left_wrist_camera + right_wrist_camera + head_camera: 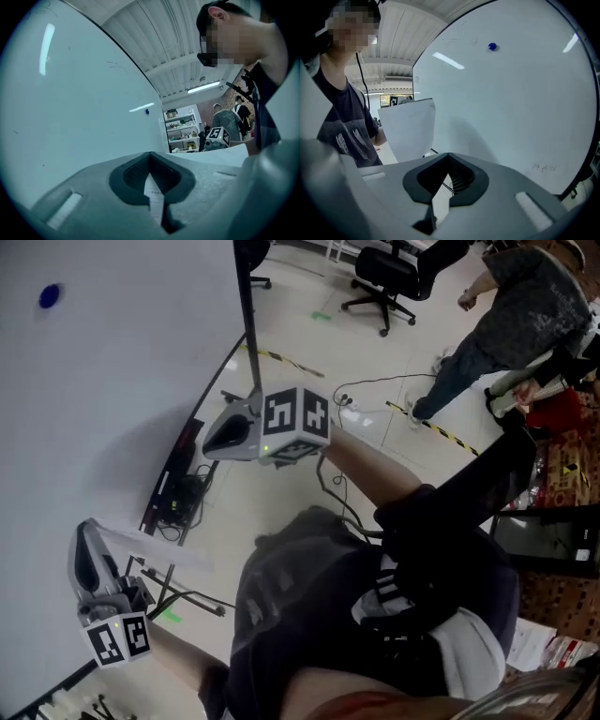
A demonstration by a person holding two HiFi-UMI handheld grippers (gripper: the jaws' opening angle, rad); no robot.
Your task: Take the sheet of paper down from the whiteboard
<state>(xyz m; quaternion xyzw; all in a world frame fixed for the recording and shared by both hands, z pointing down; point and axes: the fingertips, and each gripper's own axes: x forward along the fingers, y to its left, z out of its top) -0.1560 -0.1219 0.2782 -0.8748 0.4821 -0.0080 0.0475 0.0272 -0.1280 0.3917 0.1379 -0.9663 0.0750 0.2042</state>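
Note:
The white sheet of paper (159, 547) (410, 131) stands off the whiteboard (94, 399), edge-on in the head view. My left gripper (84, 529) (150, 154) is shut on one edge of it, and a strip of the sheet (154, 199) shows between the jaws. My right gripper (208, 439) (449, 155) is shut with nothing in it, higher up and apart from the sheet, close to the board's edge. A blue magnet (49, 296) (492, 46) stays on the board.
Another person (525, 306) stands at the far right near an office chair (394, 273). Cables (183, 493) and the board's stand lie on the floor below. Yellow-black tape (441, 427) crosses the floor. Shelves (180, 131) stand behind.

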